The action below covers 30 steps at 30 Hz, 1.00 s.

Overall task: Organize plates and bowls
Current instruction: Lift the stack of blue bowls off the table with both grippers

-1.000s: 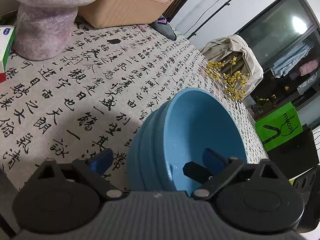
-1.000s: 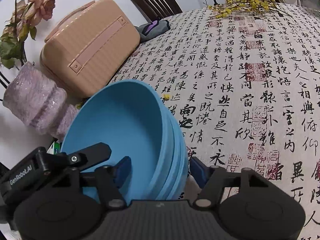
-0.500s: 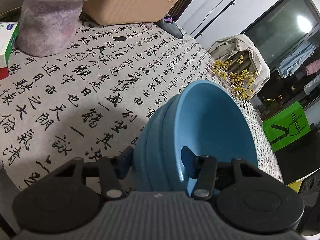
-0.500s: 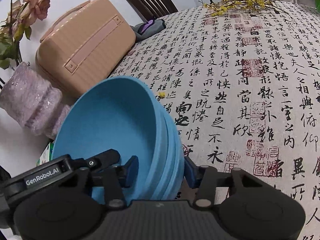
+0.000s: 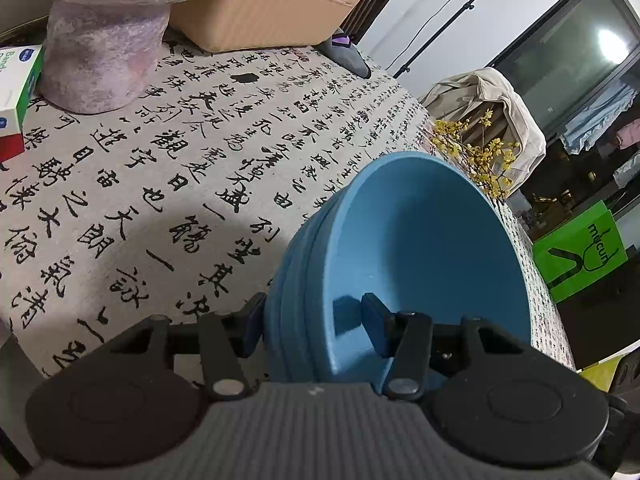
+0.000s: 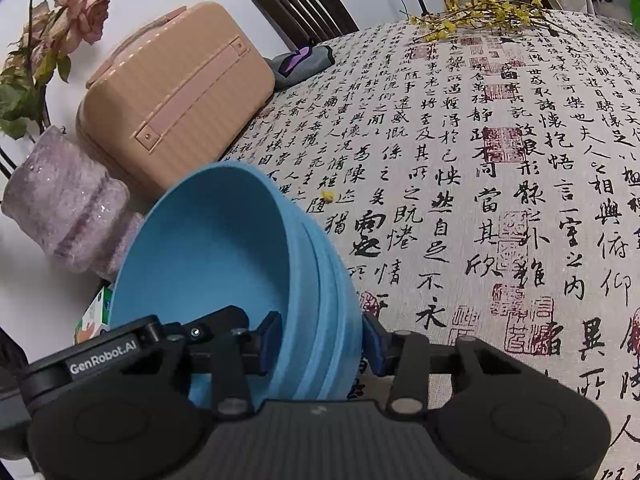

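Nearest to each camera, both grippers clamp the same stack of blue bowls from opposite sides. The left gripper has one blue pad against the outer wall of the stack and the other inside the top bowl, pinching the nested rims between them. The right gripper does likewise on the opposite rim, one pad inside the top bowl and one on the outside wall. In the right wrist view the other gripper's black body, marked GenRobot.AI, reaches into the bowl beside the inner pad. The stack of blue bowls looks tilted in both views, its opening turned toward the cameras; whether its base touches the surface below is hidden. Under and beyond it spreads the calligraphy tablecloth, printed with black characters and red seals. Farther back on the cloth stands a lilac vase with a small carton beside it, and behind these a peach vanity case. A grey pouch lies by the case, and yellow flower sprigs rest at the far edge of the table. Beyond that, a wooden chair stands against the wall.
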Available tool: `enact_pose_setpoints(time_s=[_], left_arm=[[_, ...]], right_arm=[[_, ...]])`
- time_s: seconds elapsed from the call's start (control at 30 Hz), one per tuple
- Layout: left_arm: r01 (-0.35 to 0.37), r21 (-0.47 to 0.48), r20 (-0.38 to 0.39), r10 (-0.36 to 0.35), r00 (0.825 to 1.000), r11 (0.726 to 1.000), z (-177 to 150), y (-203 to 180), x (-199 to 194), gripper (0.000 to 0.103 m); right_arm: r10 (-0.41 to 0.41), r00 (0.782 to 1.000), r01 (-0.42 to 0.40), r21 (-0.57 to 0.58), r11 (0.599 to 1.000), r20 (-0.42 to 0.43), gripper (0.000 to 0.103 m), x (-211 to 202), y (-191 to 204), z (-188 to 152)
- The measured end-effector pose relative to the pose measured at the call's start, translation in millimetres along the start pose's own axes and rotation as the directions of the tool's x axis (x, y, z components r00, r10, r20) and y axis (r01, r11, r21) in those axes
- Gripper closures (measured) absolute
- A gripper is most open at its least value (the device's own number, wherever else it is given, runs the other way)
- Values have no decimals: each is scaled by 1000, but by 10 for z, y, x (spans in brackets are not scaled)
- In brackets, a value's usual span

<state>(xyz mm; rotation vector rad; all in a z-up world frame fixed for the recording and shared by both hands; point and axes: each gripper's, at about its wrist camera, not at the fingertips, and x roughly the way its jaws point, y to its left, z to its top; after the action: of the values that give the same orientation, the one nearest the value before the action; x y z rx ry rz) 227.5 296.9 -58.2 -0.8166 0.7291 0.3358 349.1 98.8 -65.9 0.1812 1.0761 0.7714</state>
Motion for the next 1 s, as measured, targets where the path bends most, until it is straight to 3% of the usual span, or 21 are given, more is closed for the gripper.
enact_pose_setpoints(time_s=[1.0], left_arm=[[0,27,6,-1,1000,1000,-56,-145,-55,51]], right_arm=[[4,1000,-5,17,1000,23,61,-186,-58,-51]])
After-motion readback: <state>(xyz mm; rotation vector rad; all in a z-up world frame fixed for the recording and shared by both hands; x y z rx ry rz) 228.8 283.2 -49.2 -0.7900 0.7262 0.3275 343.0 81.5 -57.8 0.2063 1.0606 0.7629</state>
